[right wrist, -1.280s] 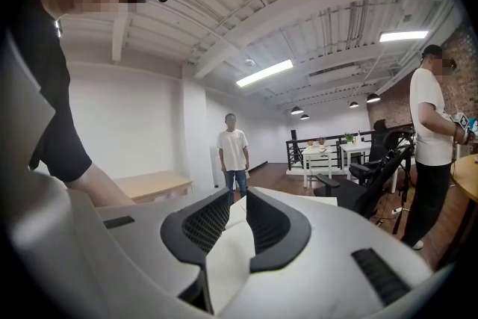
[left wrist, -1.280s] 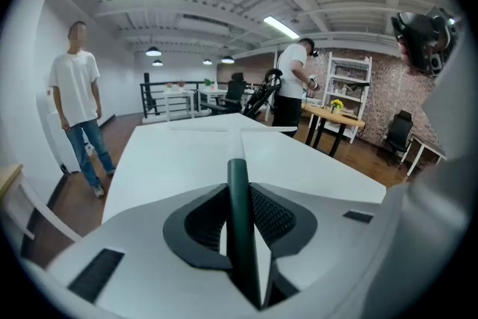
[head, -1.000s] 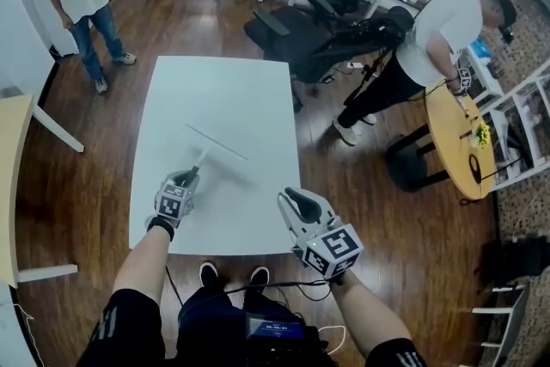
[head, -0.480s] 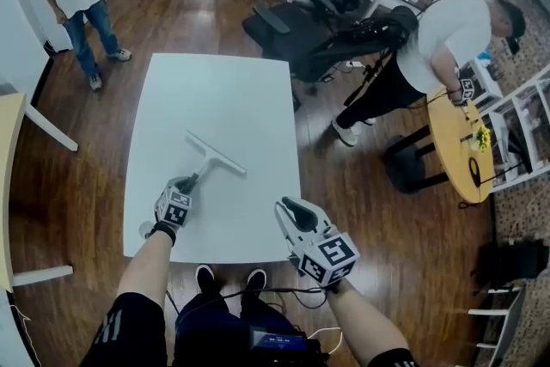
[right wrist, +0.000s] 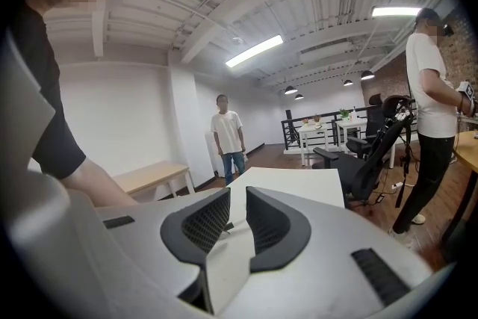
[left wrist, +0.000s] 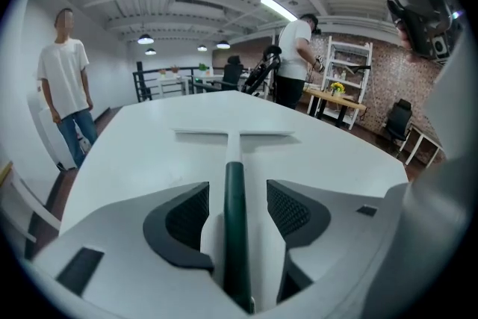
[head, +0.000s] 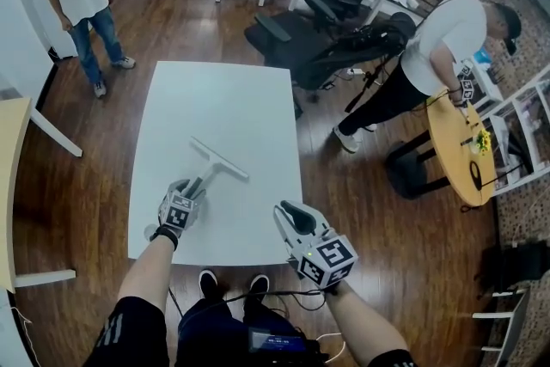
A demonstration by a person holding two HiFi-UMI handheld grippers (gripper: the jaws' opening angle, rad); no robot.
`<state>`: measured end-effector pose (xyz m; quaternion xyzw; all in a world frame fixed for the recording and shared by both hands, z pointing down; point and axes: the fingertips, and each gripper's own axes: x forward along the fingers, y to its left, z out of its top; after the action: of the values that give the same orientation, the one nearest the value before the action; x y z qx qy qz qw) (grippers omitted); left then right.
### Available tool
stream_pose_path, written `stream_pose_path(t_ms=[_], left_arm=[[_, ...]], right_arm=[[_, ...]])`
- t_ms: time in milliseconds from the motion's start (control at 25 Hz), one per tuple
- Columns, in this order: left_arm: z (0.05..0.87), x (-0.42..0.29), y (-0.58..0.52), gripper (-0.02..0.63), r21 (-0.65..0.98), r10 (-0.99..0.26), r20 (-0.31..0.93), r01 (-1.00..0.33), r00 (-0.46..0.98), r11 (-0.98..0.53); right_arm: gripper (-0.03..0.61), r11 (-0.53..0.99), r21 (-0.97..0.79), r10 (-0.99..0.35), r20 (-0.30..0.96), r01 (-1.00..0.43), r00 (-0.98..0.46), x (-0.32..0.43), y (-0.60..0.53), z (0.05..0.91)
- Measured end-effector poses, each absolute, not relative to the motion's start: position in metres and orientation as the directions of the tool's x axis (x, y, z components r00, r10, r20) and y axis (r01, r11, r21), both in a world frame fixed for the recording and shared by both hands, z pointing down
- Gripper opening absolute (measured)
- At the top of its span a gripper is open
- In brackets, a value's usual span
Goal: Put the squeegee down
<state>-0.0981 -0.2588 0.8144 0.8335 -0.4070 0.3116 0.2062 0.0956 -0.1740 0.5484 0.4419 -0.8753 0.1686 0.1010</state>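
Now | left gripper (left wrist: 235,205) jaws opening, pads off the handle they clamped a second ago | squeegee (head: 215,168) flat on table (head: 249,90), handle loose between jaws | right gripper (right wrist: 230,224) slightly parted, empty | set-down looks done

The left gripper (left wrist: 235,194) points along a white table (left wrist: 134,153), and its 2 jaws are opening. The squeegee (left wrist: 233,137) lies flat on the table straight ahead, its dark green handle (left wrist: 234,235) running back between the jaws. A gap shows on each side of the handle, so neither ribbed pad (left wrist: 187,217) presses on it. The pale blade sits crosswise at the far end. Beyond the table's left edge, 1 person (left wrist: 63,86) in a white T-shirt and jeans stands facing this way. At the back right, another person (left wrist: 297,56) in white stands by a round wooden table (left wrist: 340,97) and a shelf unit (left wrist: 351,63).
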Motion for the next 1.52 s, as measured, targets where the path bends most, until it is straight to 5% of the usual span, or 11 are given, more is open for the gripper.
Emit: stream_pose_path(t_ms=[520,1520], left_arm=[[0.671,-0.130,-0.238,0.249,0.047,-0.715,0.456,-0.817,0.529,-0.575],[0.505,-0.132,-0.072,0.247,0.000,-0.803,0.231,-0.825,0.550,-0.565]], right_arm=[[0.092,0.629,-0.195,-0.712,0.242,-0.752,-0.659,0.062,-0.173,0.508],[0.091,0.715,-0.182,-0.667,0.113,-0.676,-0.736,0.063,-0.115,0.455]])
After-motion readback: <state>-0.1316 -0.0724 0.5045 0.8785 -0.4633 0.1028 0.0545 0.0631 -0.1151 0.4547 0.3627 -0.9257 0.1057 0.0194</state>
